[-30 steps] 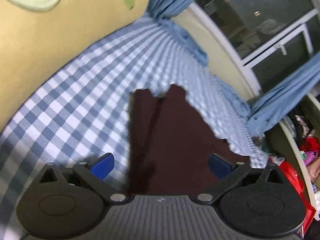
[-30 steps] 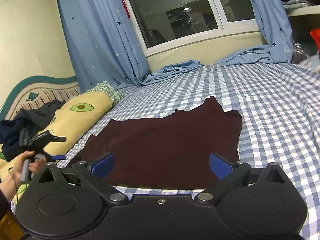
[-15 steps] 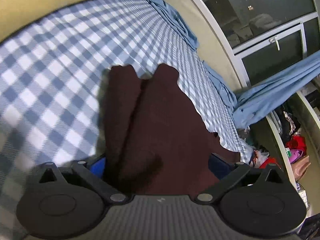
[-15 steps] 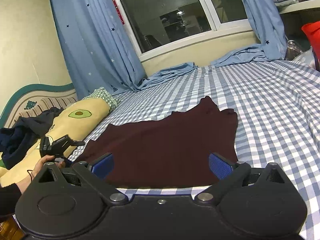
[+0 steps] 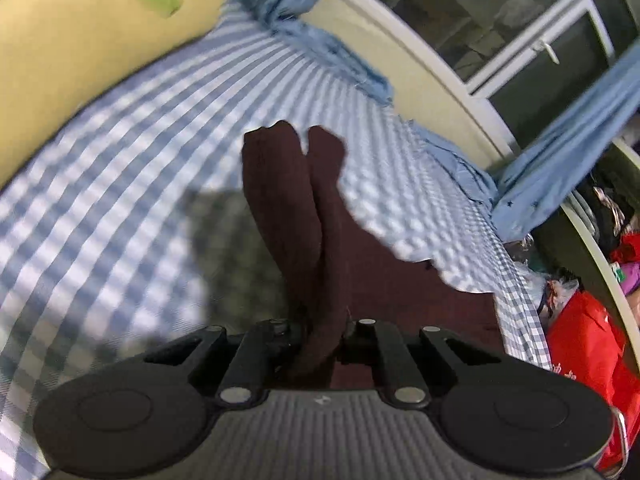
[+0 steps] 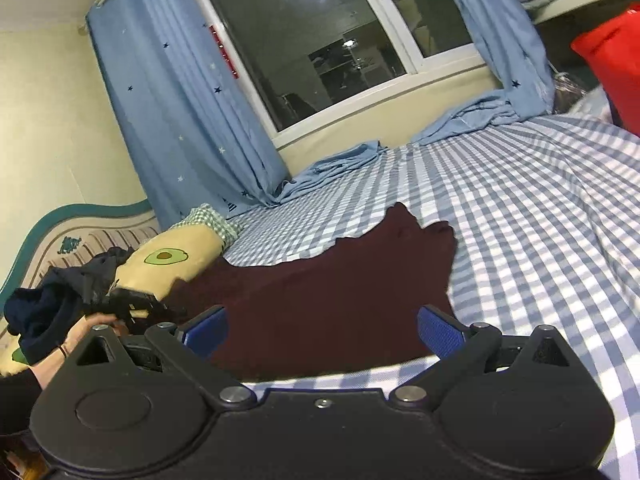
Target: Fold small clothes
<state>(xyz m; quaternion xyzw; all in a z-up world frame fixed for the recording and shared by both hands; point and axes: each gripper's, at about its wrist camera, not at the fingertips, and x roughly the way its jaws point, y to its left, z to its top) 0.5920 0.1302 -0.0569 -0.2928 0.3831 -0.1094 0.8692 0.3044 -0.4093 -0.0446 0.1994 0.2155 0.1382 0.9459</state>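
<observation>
The dark maroon knit garment [image 6: 332,296] lies spread on the blue-and-white checked bed [image 6: 540,216]. The left hand-held gripper [image 5: 322,334] is pinched tight on a bunched edge of it, cloth ridging up between the fingers. The right hand-held gripper [image 6: 322,326] hovers spread wide over the near hem, holding nothing. Soft, limp, light stuff, likely to sag: best taken at corners or hems.

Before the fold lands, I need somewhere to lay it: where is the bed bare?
Bare checked sheet lies right of the maroon garment, up to the curtain heap. A narrower strip runs between garment and window wall. The pillow side is crowded: dark clothes and the left claw pinching the garment.
</observation>
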